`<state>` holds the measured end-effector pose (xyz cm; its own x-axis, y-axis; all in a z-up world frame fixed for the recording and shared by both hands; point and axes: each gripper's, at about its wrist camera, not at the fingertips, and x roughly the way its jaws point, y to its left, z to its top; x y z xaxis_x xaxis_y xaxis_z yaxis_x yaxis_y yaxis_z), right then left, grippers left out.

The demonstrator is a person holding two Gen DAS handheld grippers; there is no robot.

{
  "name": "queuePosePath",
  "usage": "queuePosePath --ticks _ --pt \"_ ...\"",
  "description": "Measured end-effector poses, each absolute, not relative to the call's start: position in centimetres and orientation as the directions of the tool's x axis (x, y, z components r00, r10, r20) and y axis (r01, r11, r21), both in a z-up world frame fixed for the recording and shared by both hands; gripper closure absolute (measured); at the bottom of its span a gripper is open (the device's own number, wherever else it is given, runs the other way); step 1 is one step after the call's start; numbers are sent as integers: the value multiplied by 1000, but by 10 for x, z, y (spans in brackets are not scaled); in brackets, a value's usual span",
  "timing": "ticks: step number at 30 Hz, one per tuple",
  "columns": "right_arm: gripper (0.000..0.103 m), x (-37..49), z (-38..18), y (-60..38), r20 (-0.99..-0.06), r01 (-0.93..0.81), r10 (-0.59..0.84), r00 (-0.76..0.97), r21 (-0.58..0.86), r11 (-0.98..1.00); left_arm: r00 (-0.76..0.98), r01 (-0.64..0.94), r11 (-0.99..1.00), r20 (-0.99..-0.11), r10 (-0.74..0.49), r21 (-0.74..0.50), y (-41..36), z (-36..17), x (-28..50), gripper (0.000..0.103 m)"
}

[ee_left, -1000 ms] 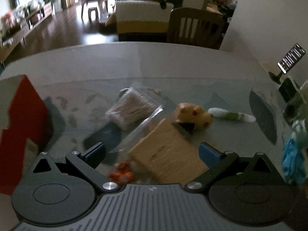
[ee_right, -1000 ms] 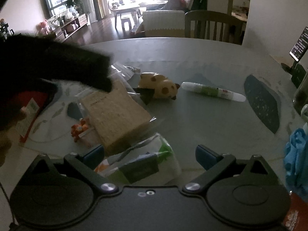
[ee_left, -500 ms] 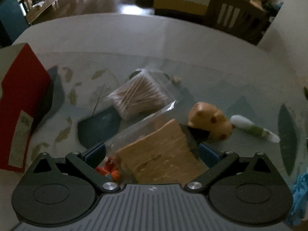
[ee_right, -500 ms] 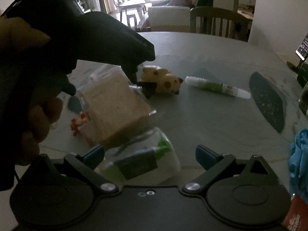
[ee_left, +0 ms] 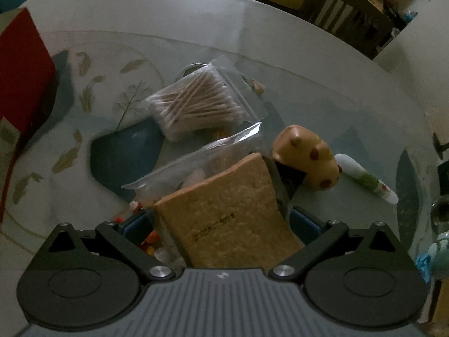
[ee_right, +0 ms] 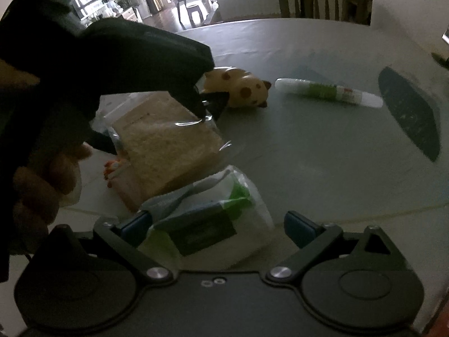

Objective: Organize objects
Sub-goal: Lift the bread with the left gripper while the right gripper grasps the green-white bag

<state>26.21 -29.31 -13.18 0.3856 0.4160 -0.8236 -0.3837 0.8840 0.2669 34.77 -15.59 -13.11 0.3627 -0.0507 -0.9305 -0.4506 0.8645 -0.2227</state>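
A tan scrub pad [ee_left: 233,210] in a clear bag lies on the glass-topped table [ee_left: 280,56]. My left gripper [ee_left: 221,224] is open and straddles the pad, one finger on each side. In the right wrist view the left gripper's dark body [ee_right: 112,64] leans over the same pad [ee_right: 165,146], held by a hand [ee_right: 42,191]. My right gripper [ee_right: 217,226] is open, with a white and green tissue pack [ee_right: 207,224] lying between its fingers. A bag of cotton swabs [ee_left: 196,104], a yellow spotted animal toy [ee_left: 306,160] and a white and green tube [ee_left: 364,178] lie beyond.
A red box [ee_left: 19,84] stands at the left edge of the table. Small orange pieces [ee_left: 148,241] lie under the pad's left side. Something blue [ee_left: 421,261] sits at the right. A wooden chair [ee_left: 345,11] stands behind the table.
My left gripper has come forward and down over the tan pad, which now fills the gap between its fingers. The right gripper has edged closer to the tissue pack.
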Motion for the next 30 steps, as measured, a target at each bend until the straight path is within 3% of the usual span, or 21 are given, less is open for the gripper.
queuePosePath --ticks 3,6,9,13,19,30 --pt "8 263 -133 -296 -818 -380 438 374 295 876 378 -446 857 -922 -79 -257 -153 -132 344 12" --pt "25 262 -132 -298 -819 -385 451 356 311 869 389 -440 859 -918 -79 -261 -153 -129 340 19" --pt "32 262 -130 -300 -814 -389 461 352 321 864 406 -434 859 -910 -84 -273 -152 -127 336 24" --pt "52 259 -123 -303 -809 -401 468 355 320 859 423 -430 858 -903 -81 -279 -150 -122 328 27" --pt "68 256 -113 -310 -802 -398 485 348 342 851 434 -422 858 -896 -94 -294 -142 -119 313 32" --pt "73 246 -89 -321 -793 -411 487 365 333 849 455 -376 868 -881 -133 -325 -125 -99 262 33"
